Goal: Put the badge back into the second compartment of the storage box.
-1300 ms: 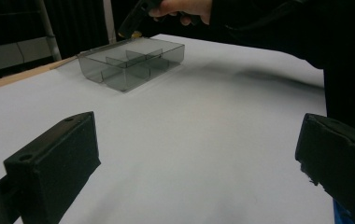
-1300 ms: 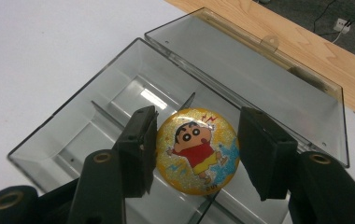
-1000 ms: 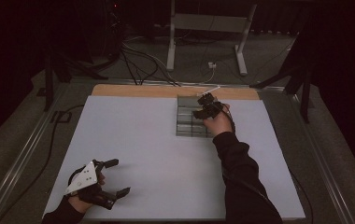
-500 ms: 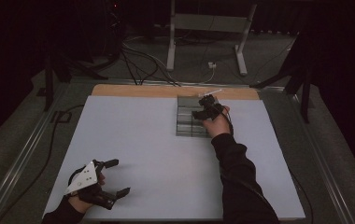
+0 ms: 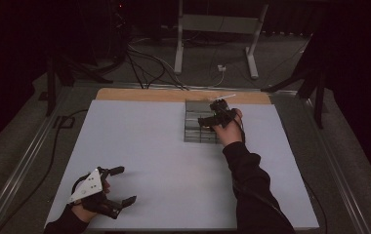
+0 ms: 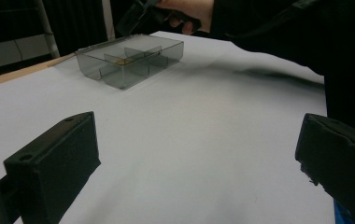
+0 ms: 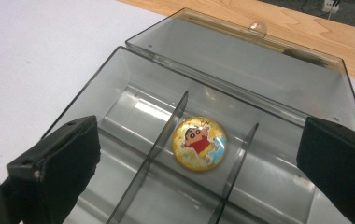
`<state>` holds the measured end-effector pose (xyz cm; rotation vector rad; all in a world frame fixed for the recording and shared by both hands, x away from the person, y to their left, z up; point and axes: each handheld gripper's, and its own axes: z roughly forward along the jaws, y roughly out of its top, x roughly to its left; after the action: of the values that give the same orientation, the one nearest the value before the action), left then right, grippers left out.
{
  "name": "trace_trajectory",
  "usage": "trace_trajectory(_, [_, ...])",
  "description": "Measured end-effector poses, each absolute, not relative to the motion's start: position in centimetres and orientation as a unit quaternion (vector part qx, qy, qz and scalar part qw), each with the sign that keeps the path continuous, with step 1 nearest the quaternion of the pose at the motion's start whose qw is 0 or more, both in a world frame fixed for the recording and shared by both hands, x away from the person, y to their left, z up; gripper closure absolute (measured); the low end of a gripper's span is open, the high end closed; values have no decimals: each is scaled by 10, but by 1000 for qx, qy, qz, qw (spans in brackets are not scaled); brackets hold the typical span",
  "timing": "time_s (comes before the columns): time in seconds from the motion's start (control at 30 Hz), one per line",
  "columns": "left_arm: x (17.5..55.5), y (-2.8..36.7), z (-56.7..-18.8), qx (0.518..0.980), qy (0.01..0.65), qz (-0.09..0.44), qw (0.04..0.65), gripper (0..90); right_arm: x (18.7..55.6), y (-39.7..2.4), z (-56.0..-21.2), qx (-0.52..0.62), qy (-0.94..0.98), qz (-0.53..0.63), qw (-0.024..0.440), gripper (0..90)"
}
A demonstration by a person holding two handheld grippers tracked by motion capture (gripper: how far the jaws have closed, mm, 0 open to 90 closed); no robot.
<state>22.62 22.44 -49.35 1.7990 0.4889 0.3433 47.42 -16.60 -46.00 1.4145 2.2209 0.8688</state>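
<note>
The left claw (image 5: 120,185) rests low on the near left of the white desk (image 5: 149,146), its jaws spread wide and holding nothing. It seems to be waiting there, out of the way. Farther right, near the far edge, sits a clear grey box (image 7: 241,116) with its lid open and thin walls making small rooms. In the middle room lies a round yellow cartoon badge (image 7: 200,143). The right claw (image 5: 212,115) hangs just above it, jaws spread wide and empty, probably to reach that badge.
</note>
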Motion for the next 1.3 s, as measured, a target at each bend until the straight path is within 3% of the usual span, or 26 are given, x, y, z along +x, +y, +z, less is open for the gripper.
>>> trace_trajectory(0.7, [227,224,-494,772,212,149,580,5,438,-167,-426,460,808,323,173,0])
trace_trajectory(1.3, [226,223,-494,773,210,150,579,5,362,-199,-419,412,814,379,156,0])
